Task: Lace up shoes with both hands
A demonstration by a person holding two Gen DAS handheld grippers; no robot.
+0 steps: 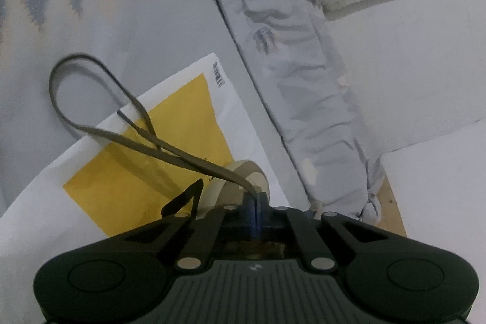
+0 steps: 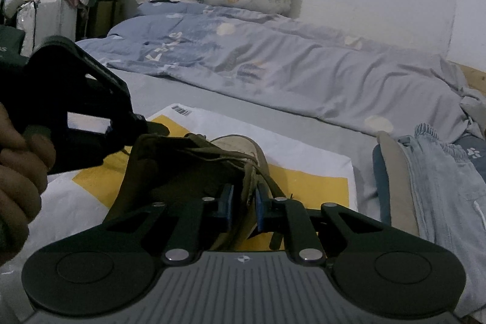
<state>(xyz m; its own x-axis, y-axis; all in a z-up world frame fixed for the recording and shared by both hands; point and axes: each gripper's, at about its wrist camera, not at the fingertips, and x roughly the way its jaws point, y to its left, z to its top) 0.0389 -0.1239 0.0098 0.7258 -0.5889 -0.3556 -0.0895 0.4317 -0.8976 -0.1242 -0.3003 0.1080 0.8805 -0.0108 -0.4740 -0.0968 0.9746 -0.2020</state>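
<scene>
Olive-brown lace [image 1: 133,123], looped out over the yellow-and-white bag [image 1: 145,172] beneath the shoe [image 2: 194,172], is pinched by the clenched left gripper [image 1: 254,199], while the right gripper [image 2: 244,202] clamps lace at the eyelets, so tightening likely follows.

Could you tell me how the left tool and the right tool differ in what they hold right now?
The left tool is fully shut on a flat lace that loops out ahead of it; the right tool has a gap between its pads, with the shoe upper and laces between them. The left tool reaches in from the shoe's side, the right tool from behind. Both are black with blue pads.
</scene>
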